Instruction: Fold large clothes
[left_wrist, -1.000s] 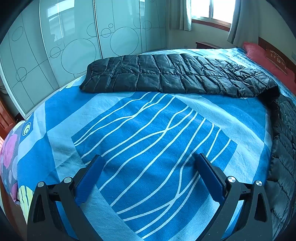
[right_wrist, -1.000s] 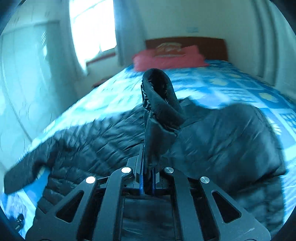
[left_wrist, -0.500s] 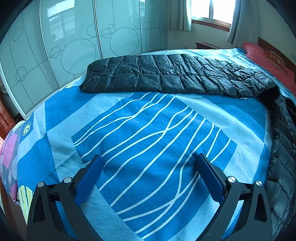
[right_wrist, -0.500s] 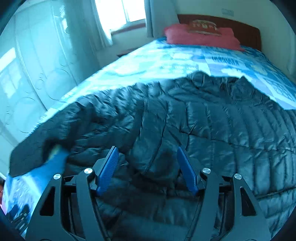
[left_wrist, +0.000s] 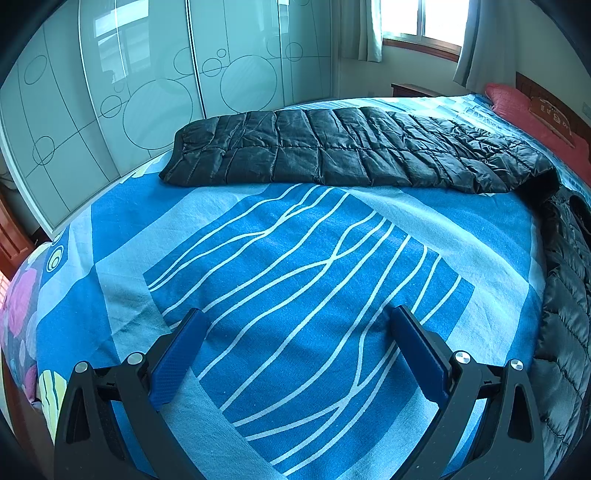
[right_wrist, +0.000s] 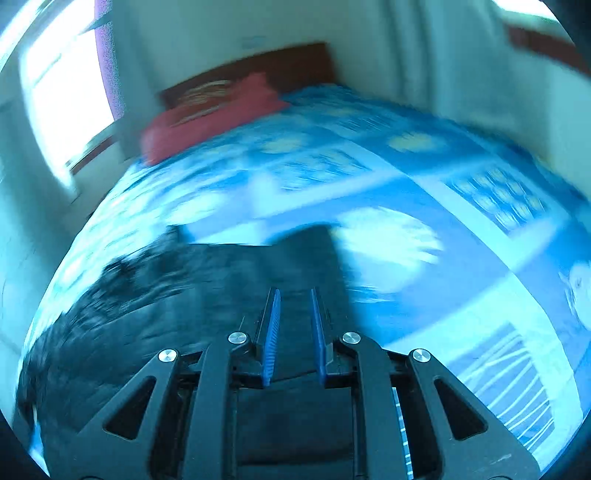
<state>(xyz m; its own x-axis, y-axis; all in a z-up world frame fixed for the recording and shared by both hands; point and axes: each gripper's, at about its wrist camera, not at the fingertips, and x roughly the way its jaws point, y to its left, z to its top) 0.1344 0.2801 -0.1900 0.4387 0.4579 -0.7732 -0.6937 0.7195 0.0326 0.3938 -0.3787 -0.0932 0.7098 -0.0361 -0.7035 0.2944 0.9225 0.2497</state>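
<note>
A black quilted puffer jacket lies on the bed. In the left wrist view one sleeve (left_wrist: 351, 151) stretches across the far side and the body (left_wrist: 565, 295) runs down the right edge. My left gripper (left_wrist: 298, 312) hangs open over bare blue sheet, well short of the sleeve, with nothing between its fingers. The right wrist view is blurred by motion. There my right gripper (right_wrist: 294, 291) is over the jacket (right_wrist: 166, 295) near its right edge. Its jaws are closing to a narrow gap, and I see no fabric pinched between the blue pads.
The blue patterned bedsheet (left_wrist: 295, 258) covers the bed. A red pillow (left_wrist: 517, 107) lies against the wooden headboard at the far end. Glass wardrobe doors (left_wrist: 147, 92) stand beyond the bed's far side, and a curtained window (left_wrist: 421, 22) is at the back.
My right gripper let go of the raised fold of jacket, opened wide, then swung right across the jacket while its jaws narrowed. The left gripper stayed still and open.
</note>
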